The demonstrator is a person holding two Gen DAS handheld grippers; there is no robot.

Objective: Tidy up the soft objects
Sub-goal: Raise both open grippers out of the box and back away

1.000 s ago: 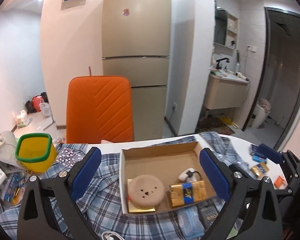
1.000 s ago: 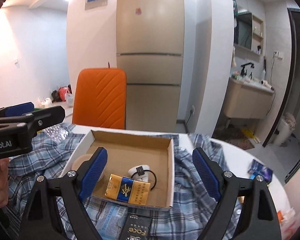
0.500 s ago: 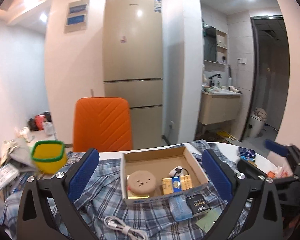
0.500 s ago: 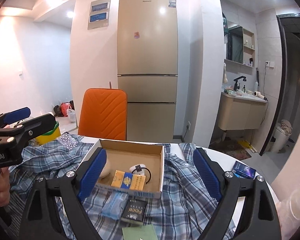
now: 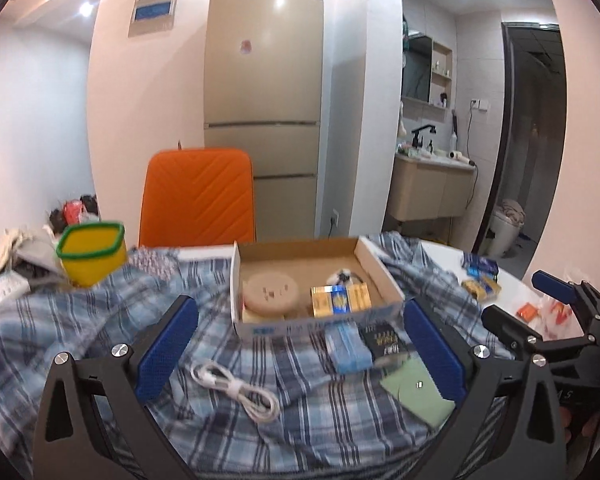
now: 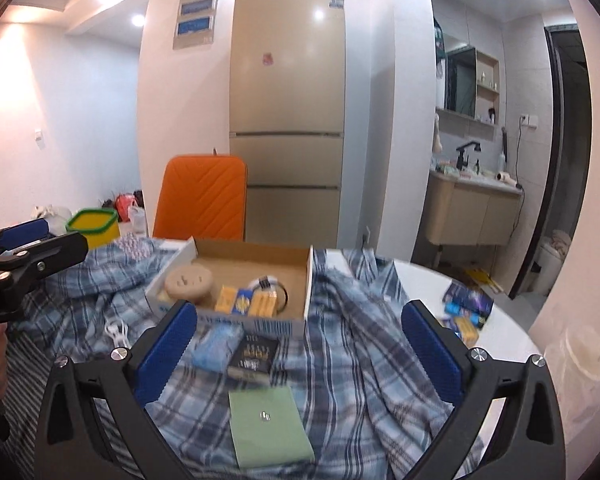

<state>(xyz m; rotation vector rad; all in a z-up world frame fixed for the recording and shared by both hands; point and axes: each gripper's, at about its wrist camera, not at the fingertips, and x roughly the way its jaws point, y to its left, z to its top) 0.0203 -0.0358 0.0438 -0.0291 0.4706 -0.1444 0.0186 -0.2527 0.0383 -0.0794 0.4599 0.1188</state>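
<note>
A blue plaid shirt [image 5: 100, 320] [image 6: 360, 344] lies crumpled over the round table. On it sits a cardboard box [image 5: 312, 320] [image 6: 260, 320] holding a round tan pad [image 5: 272, 290], a gold-and-blue pack [image 5: 340, 298] and a small white item. A tissue pack [image 5: 346, 346], a black pack [image 5: 384, 340], a green card [image 5: 418, 394] [image 6: 268, 424] and a white cable [image 5: 236, 388] lie in front of the box. My left gripper [image 5: 300, 352] and my right gripper [image 6: 300, 352] are both open and empty, held above the shirt near its front.
A yellow tub with a green rim [image 5: 92, 252] stands at the left. An orange chair [image 5: 198, 196] and a fridge [image 5: 264, 100] are behind the table. Small packs [image 5: 480, 276] lie on the bare white tabletop [image 6: 500, 344] at the right.
Both grippers have pulled back and up from the box. The items in front of the box and more of the shirt have come into view.
</note>
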